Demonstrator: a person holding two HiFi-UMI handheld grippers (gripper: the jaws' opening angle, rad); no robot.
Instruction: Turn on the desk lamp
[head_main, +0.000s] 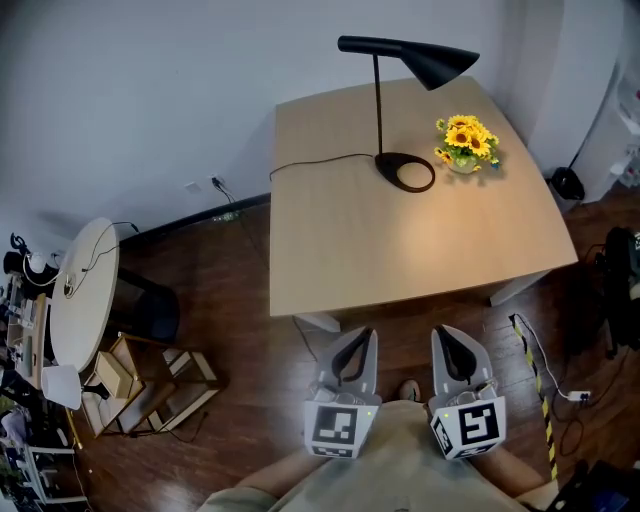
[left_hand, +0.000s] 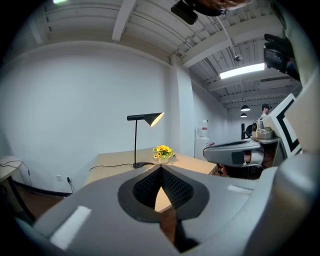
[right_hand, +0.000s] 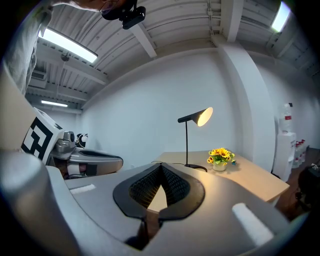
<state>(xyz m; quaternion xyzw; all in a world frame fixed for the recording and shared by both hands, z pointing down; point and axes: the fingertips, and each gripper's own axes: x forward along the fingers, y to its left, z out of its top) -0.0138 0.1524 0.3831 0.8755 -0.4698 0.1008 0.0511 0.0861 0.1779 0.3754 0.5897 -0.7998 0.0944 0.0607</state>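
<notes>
A dark wooden floor ran under one pale table set against the white wall. From left to right the table carried one desk lamp at 12 o'clock and one pot of sunflowers at 1 o'clock. The shade glowed, so the lamp was probably lit already. Two claws, the left gripper at 6 o'clock and the right gripper at 5, were pinched closed on nothing, well short of the table. The sound course was to hold both clear of the cord.

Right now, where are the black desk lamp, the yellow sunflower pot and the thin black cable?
Black desk lamp (head_main: 435, 62): head view, cone shade.
Yellow sunflower pot (head_main: 467, 136): head view, the blooms.
Thin black cable (head_main: 320, 159): head view, its middle stretch.
</notes>
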